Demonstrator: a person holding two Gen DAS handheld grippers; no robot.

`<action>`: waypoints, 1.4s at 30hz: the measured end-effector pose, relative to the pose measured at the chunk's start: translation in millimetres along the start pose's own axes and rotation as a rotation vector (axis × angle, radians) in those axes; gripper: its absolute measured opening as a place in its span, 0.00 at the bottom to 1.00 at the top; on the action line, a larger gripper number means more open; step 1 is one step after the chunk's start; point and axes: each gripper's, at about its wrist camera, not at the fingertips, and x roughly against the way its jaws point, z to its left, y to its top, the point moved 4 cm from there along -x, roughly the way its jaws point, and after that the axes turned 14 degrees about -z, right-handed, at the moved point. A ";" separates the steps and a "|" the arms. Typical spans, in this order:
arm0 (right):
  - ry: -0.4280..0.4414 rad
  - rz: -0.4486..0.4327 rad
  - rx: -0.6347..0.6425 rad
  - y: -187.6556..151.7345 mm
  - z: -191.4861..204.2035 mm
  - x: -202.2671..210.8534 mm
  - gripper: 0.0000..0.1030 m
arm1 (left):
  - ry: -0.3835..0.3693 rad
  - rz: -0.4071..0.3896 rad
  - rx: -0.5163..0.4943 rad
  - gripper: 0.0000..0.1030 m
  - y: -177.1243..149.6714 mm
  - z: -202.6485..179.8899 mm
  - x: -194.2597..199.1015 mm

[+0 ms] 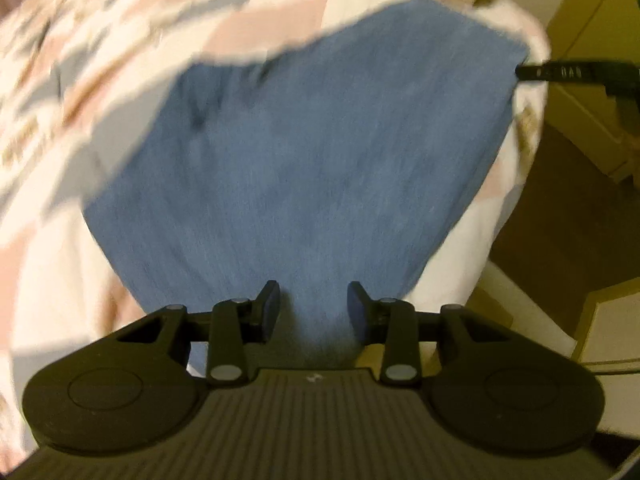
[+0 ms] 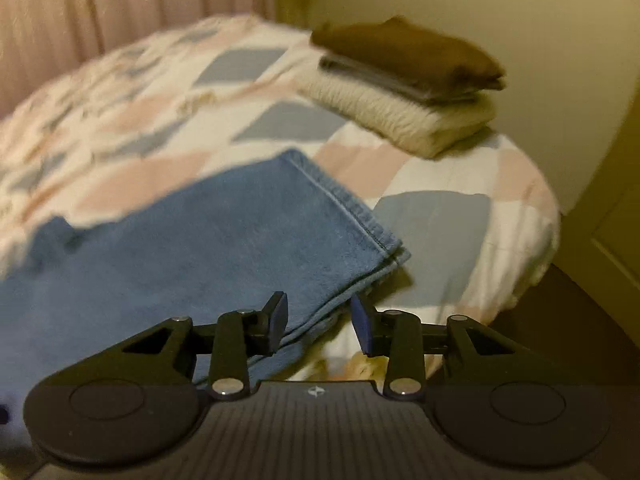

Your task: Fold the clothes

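Denim fills the middle of both views: the blue jeans (image 2: 192,248) lie flat on the patterned bedspread (image 2: 436,216), already doubled over at least once, with a stitched hem running diagonally toward the lower centre of the right wrist frame and layered edges stacked at the corner there. In the left wrist frame the same jeans (image 1: 304,152) spread from the bottom centre up toward the upper right, where a dark tool tip enters from the right edge near the cloth's far corner. The left gripper (image 1: 314,308) has its fingers spread apart with nothing between them, poised over the near edge of the fabric. The right gripper (image 2: 319,322) is likewise spread and empty, straddling the stacked corner of the denim. Beyond, in the upper right of the right wrist view, a pile of folded clothes (image 2: 404,88) sits near the bed's corner: a brown piece on top, something grey under it, a cream knit at the bottom. Both views are smeared by motion. The risk I see is at that layered corner: a pinch that catches only the top ply would peel the fold open when lifted, and heavy denim dragged across the quilt could bunch the bedspread or slide toward the bed's edge.
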 end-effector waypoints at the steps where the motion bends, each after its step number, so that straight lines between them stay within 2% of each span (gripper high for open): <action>1: -0.018 0.001 -0.024 -1.0 5.0 13.3 0.39 | -0.016 -0.016 -0.012 0.32 8.4 2.1 7.1; 5: -0.092 0.013 -0.148 -10.1 35.5 73.2 0.42 | -0.061 -0.042 -0.063 0.33 24.2 15.7 39.6; 7: -0.123 0.016 -0.215 -14.9 57.2 102.4 0.49 | -0.079 -0.057 -0.098 0.33 24.7 26.1 61.3; 12: -0.150 0.020 -0.354 -19.4 121.9 168.9 0.50 | -0.101 -0.107 -0.172 0.37 23.1 51.4 125.2; 16: -0.143 -0.027 -0.361 -8.6 165.7 213.0 0.60 | -0.131 -0.166 -0.220 0.40 28.9 61.5 175.2; 20: -0.163 -0.081 -0.347 1.8 192.5 251.6 0.64 | -0.157 -0.222 -0.262 0.44 33.1 60.7 207.7; 26: -0.219 -0.116 -0.341 6.3 206.4 279.2 0.65 | -0.186 -0.289 -0.305 0.47 39.6 58.0 241.1; 31: -0.226 -0.115 -0.335 2.0 213.5 285.7 0.68 | -0.176 -0.316 -0.323 0.50 41.9 56.7 250.9; 35: -0.220 -0.090 -0.320 -7.5 220.0 287.0 0.69 | -0.171 -0.304 -0.332 0.54 35.2 53.9 250.0; 42: -0.214 -0.029 -0.305 -31.8 233.6 286.0 0.72 | -0.172 -0.220 -0.353 0.55 6.6 55.8 234.2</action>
